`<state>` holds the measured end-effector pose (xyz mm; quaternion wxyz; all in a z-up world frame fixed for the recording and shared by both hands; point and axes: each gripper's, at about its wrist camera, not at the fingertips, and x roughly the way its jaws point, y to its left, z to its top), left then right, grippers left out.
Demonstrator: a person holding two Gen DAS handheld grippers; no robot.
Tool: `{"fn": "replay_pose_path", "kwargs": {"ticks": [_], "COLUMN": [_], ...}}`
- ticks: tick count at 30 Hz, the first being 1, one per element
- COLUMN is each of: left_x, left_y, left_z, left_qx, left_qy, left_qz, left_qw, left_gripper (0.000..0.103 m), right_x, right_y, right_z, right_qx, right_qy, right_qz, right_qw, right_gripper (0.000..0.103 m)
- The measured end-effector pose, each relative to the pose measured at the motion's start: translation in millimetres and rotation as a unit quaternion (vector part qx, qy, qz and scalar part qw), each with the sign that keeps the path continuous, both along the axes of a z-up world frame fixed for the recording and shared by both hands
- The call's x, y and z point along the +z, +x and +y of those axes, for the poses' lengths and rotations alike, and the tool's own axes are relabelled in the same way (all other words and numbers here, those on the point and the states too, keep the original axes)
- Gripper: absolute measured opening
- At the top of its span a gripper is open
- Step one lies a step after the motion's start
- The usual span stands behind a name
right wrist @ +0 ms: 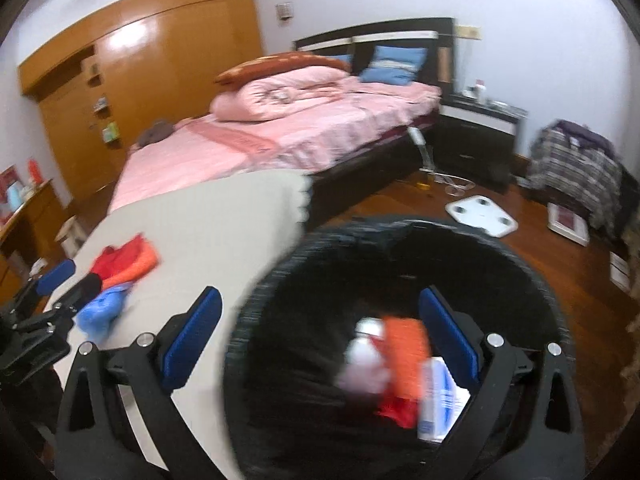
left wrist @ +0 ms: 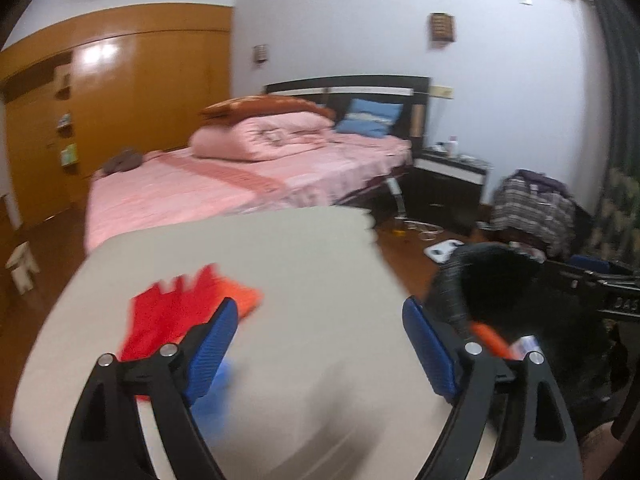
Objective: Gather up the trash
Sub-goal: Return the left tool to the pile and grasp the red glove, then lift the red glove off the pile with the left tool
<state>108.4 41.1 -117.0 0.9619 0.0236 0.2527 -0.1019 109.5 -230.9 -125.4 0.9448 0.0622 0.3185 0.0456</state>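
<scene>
A black trash bin stands beside a grey table; it also shows at the right of the left wrist view. In it lie a white bottle, an orange-red wrapper and a white-blue box. On the table lie a red-orange wrapper, also in the left wrist view, and a crumpled blue piece. My right gripper is open and empty above the bin's mouth. My left gripper is open and empty over the table, beside the red wrapper and the blue piece.
A bed with pink bedding stands behind the table. A dark nightstand, a white scale on the wooden floor and a heap of clothes lie to the right. A wooden wardrobe fills the left wall.
</scene>
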Motion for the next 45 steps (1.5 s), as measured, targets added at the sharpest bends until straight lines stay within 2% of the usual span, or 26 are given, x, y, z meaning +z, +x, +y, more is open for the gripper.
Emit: {"fn": "replay_pose_path", "kwargs": {"ticks": [5,14,16,24,35,38,40,43,45], "left_x": [-8.8,-26.1,-28.3,-40.0,-64.3,-66.3,-66.5,-63.9,-61.1], "left_y": [-5.1,8.5,16.3,47.4,66.0,68.5,68.4,64.8,63.7], "left_z": [44.3,103.3,111.4,127.6,130.5,128.3,125.9,121.5,121.1], "left_qx": [0.053,0.119,0.125,0.128,0.103,0.092,0.085,0.081,0.083], "left_qy": [0.012,0.006,0.001,0.001,-0.019,-0.028,-0.029,-0.024,-0.027], "left_qz": [0.006,0.024,0.028,0.042,0.093,0.103,0.104,0.092,0.085], "left_qw": [0.9985,0.9926,0.9918,0.9909,0.9901,0.9899,0.9905,0.9922,0.9926], "left_gripper": [0.083,0.082,0.077,0.072,0.066,0.041,0.02,0.008,0.007], "right_x": [0.2,-7.9,-10.4,-22.3,-37.1,-37.6,-37.6,-36.4,-36.2], "right_y": [16.8,41.6,47.9,67.4,72.2,72.3,72.2,72.3,73.5], "right_z": [56.5,120.0,128.1,147.0,157.5,158.0,158.1,157.9,158.0], "right_qx": [0.057,0.103,0.107,0.111,0.118,0.118,0.118,0.119,0.119], "right_qy": [0.003,-0.011,-0.015,-0.024,-0.029,-0.029,-0.029,-0.029,-0.028], "right_qz": [-0.006,-0.001,0.002,0.014,0.03,0.03,0.029,0.027,0.027], "right_qw": [0.998,0.995,0.994,0.993,0.992,0.992,0.992,0.992,0.992], "right_gripper": [0.096,0.096,0.096,0.096,0.096,0.096,0.096,0.096,0.096]}}
